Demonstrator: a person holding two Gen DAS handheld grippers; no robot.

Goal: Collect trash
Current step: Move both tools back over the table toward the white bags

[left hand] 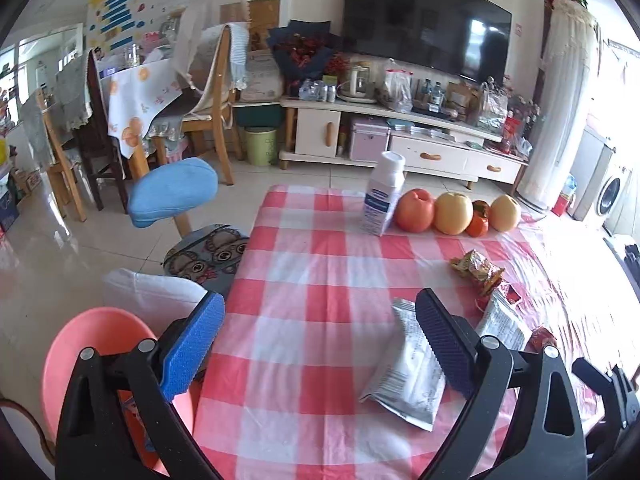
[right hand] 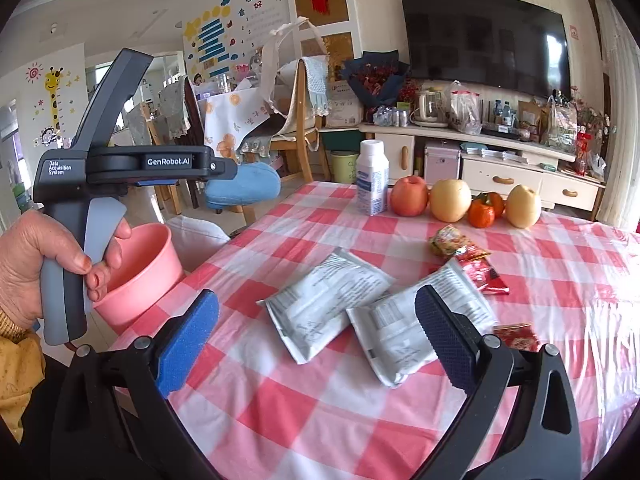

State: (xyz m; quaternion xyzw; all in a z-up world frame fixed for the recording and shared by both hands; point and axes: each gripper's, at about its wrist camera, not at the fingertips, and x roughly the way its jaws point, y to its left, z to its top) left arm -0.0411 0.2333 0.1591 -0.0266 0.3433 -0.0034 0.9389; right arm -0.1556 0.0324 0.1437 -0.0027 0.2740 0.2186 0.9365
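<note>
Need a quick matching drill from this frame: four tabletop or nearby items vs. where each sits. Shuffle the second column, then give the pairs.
Things:
1. white bottle
2. pink basin
3. silver packets
4. persimmons

Places:
A. off the table's left edge, below tabletop level
B. flat on the checked cloth, mid-table
C. between the two yellow pears
D. upright at the far edge, left of the red apple

Pairs: 1-D, 2-A, 3-B, 4-C
</note>
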